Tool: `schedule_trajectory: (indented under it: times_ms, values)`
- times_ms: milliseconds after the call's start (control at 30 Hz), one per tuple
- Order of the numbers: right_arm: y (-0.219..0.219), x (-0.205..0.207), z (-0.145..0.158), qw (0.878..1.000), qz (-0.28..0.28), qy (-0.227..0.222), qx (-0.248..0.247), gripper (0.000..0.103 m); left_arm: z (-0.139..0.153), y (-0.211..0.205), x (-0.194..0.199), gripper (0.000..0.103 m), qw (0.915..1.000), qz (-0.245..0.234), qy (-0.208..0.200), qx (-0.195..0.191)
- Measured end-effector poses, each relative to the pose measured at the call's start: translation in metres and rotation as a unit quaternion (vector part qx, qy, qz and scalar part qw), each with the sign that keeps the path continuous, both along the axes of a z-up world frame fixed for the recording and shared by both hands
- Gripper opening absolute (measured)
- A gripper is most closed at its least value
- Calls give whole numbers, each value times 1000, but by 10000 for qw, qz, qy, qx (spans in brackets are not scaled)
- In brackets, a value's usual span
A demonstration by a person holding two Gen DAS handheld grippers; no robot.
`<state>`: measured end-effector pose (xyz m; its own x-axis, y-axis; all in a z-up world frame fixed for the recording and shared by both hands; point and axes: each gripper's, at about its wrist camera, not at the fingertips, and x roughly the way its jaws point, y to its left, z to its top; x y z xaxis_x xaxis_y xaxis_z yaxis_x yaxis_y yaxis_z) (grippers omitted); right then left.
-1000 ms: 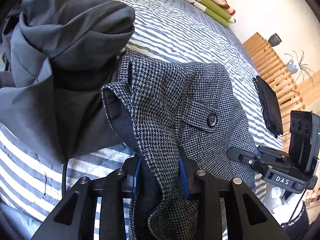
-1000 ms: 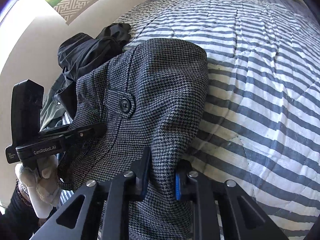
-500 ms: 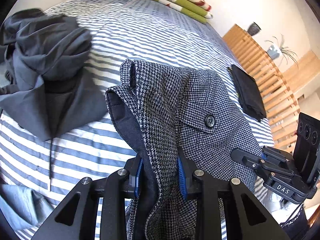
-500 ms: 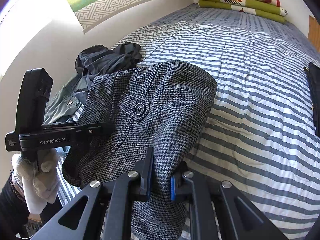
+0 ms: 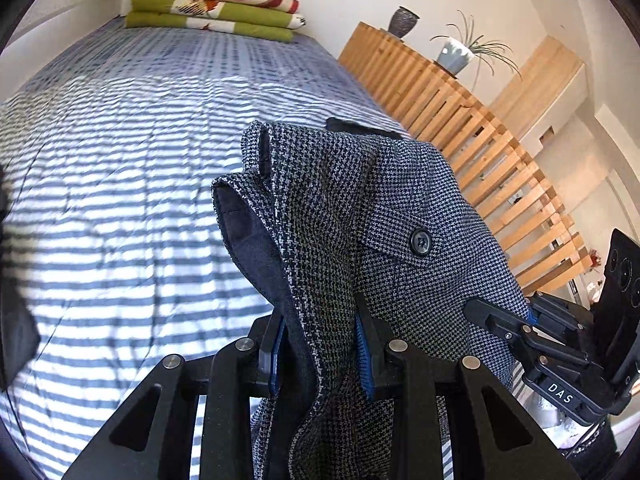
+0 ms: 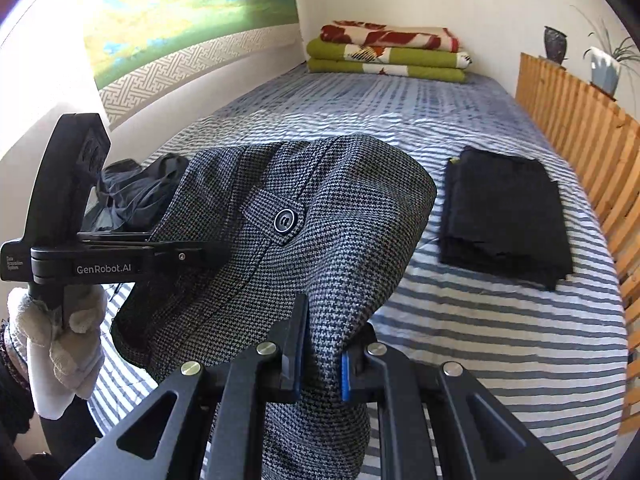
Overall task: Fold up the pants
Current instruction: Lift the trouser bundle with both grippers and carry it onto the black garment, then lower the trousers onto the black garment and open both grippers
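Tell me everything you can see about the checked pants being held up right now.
The pants are a woven grey-and-black houndstooth fabric with a dark lining showing at one open edge. A flap carries a dark round button. They are bunched and draped, lifted above the striped bed. The left hand-held gripper and the right hand-held gripper each pinch a fold between blue pads, and the cloth hangs down below both.

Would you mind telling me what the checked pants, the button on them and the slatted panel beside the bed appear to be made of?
Checked pants: a woven, matte, wool-like cloth, judging by the coarse houndstooth weave; a smooth dark lining shows in the left wrist view.
Button: probably glossy dark plastic, given its shiny rim.
Slatted panel: light wood, seemingly unpainted, with visible grain and knots.
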<state>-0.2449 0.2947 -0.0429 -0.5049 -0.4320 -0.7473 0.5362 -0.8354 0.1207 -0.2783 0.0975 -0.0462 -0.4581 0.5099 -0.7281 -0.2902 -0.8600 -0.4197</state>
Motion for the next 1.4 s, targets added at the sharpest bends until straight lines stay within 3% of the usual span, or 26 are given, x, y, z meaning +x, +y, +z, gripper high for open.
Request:
schedule_trajectory:
  times_ms: [200, 400, 533, 733, 867, 933, 967, 1067, 1133, 1200, 1300, 1400]
  values:
    - [52, -50, 27, 9965, -573, 582, 176, 11, 32, 110, -83, 30, 9989, -264, 385, 69]
    - [98, -119, 40, 9913, -1005, 825, 201, 11, 39, 197, -177, 30, 9976, -356, 580, 95]
    - [124, -159, 40, 9895, -1090, 920, 222, 11, 32, 231, -230, 30, 9976, -332, 598, 130]
    - [134, -218, 22, 9879, -1159, 953, 385, 11, -5, 243, -288, 30, 9983, -243, 493, 207]
    - [138, -249, 7, 9875, -1168, 921, 514, 11, -37, 243, -308, 30, 9985, -220, 273, 422]
    - [143, -264, -5, 9883, -1181, 805, 524, 12, -56, 245, -310, 31, 9991, -167, 160, 344]
    - [145, -272, -13, 9894, -1180, 698, 487, 12, -67, 249, -317, 36, 9997, -91, 79, 218]
    - [150, -296, -47, 9886, -1303, 254, 711, 24, -97, 248, -327, 43, 9991, 95, -411, 106]
    - [156, -303, -61, 9830, -1579, 120, 926, 30, -96, 240, -326, 46, 9988, 85, -400, 282]
    - [169, -296, -57, 9788, -1866, 198, 816, 42, -85, 231, -319, 48, 9996, 131, -99, 233]
    - [183, -270, -37, 9727, -2185, 564, 542, 43, -68, 226, -305, 46, 9997, 24, 190, 137]
    - [183, -243, -21, 9765, -2035, 706, 98, 43, -56, 236, -282, 46, 9986, -350, 369, 117]
